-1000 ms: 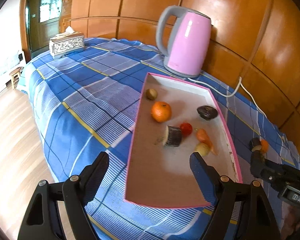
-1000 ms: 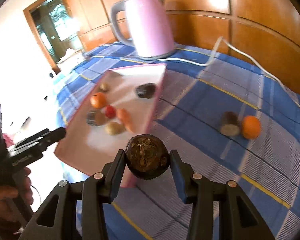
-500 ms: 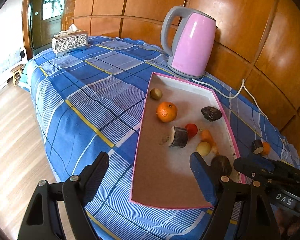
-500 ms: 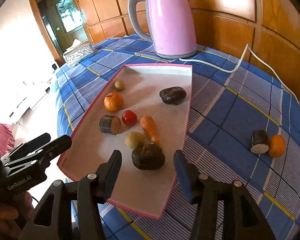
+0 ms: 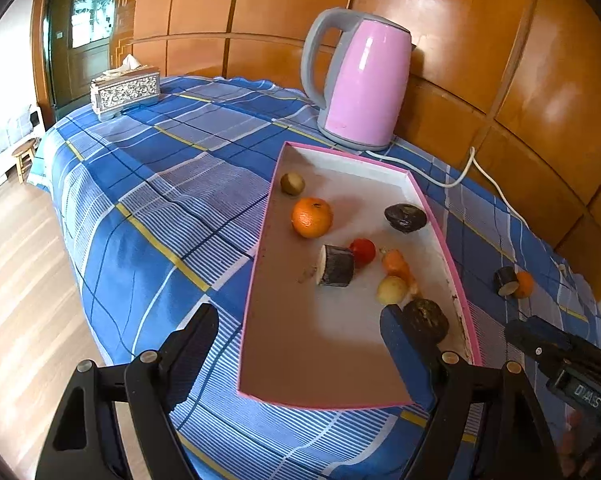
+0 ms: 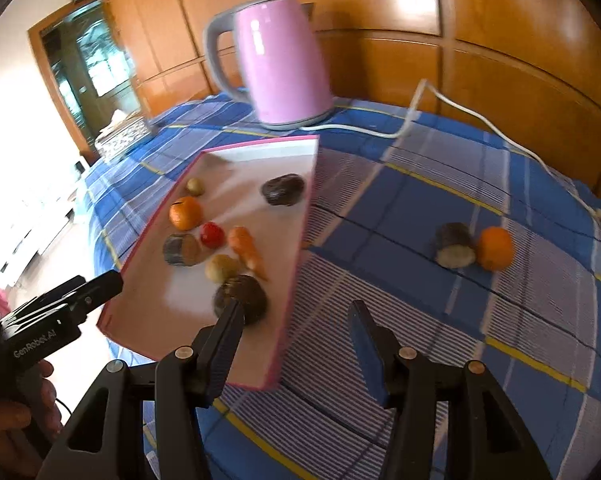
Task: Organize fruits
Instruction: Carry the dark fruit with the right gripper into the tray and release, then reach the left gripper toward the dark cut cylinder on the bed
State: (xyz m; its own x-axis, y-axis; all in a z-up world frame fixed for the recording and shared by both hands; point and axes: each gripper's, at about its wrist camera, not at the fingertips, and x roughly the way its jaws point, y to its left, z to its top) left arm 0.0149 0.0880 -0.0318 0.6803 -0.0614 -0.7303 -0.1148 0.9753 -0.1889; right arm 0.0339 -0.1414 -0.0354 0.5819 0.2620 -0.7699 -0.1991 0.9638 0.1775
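Two hand-held tools over a table w/ a blue plaid cloth. The right tool (image 6: 296, 344) is spread wide and holds nothing; it hangs over the near right rim of a shallow pink-edged tray (image 6: 296, 276). A dark round fruit (image 6: 240, 298) lies in the tray's near right corner, just left of the tool, free of it. The left tool (image 5: 296, 344) is also spread and empty, at the tray's near end.

Step, as a judgement: between picks. Seven pieces lie in the tray. Two sit on the cloth well to the right: a dark cut piece (image 6: 454, 245) touching a small orange (image 6: 495, 248). Next move prob. calls for swinging the right tool right and farther out, lining the jaws around one of the pair w/o knocking the other, which could roll.

Views differ: right view shows the loose pair plainly, blurred; left view has them tiny at far right. Left view alone shows the tissue box (image 5: 125, 91) sharply, plus the wood floor at left.
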